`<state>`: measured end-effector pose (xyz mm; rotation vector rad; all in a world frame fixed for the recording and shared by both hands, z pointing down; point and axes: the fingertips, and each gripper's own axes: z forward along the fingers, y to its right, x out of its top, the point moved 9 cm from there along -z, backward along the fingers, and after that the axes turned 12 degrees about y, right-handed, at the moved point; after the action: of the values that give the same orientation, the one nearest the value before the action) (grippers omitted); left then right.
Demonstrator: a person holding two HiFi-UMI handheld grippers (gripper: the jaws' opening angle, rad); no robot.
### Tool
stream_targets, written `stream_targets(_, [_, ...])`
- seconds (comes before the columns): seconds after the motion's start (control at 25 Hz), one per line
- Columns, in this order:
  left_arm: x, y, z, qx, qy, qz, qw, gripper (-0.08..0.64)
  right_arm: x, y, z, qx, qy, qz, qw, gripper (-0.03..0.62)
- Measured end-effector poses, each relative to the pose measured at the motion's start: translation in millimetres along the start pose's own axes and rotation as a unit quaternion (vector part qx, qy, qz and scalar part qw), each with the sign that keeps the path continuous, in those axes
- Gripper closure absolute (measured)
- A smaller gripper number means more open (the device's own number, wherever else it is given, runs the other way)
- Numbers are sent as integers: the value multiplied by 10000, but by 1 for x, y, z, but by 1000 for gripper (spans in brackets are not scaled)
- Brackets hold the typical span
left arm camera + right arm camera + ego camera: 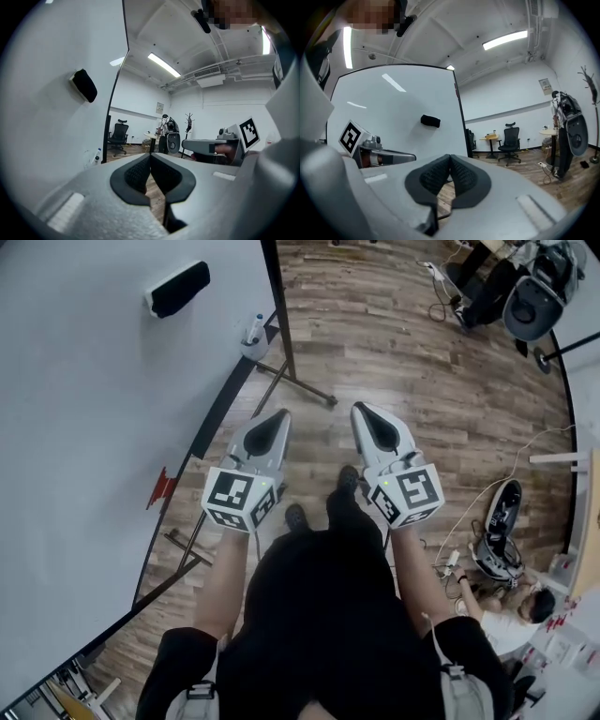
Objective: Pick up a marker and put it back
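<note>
A marker (pixel 255 328) with a blue cap stands in a small holder at the lower edge of the whiteboard (pixel 84 427); the left gripper view shows this marker (pixel 97 155) small and far off. A black eraser (pixel 178 288) sticks to the board. My left gripper (pixel 278 416) is shut and empty, held over the wooden floor, well short of the marker. Beside it, my right gripper (pixel 362 411) is also shut with nothing in it. In each gripper view the dark pads (pixel 150 159) (pixel 450 161) meet at the tips.
The whiteboard's stand legs (pixel 302 382) reach across the floor ahead of my left gripper. A red clip (pixel 161 487) sits on the board's edge. Office chairs (pixel 534 301) and cables lie at the far right. A person (pixel 511 613) sits low at the right beside a device (pixel 498 531).
</note>
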<state>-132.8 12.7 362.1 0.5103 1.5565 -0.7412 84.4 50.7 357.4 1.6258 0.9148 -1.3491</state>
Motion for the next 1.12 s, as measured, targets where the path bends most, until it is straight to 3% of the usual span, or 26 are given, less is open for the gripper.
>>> stream_targets(0.32, [13, -7, 47, 941, 240, 115, 9952, 549, 12, 54, 56, 854, -78, 9, 9963, 591])
stream_targets(0.56, [2, 2, 72, 1476, 196, 95, 9888, 549, 8, 84, 78, 1430, -259, 143, 9893, 591])
stream_targets(0.8, [-15, 14, 85, 1728, -25, 112, 9849, 548, -7, 101, 92, 1796, -446, 315, 9822, 591])
stream_targets(1.12, [-18, -15, 87, 1813, -119, 156, 9832, 546, -20, 93, 116, 1806, -561, 437, 9810, 591])
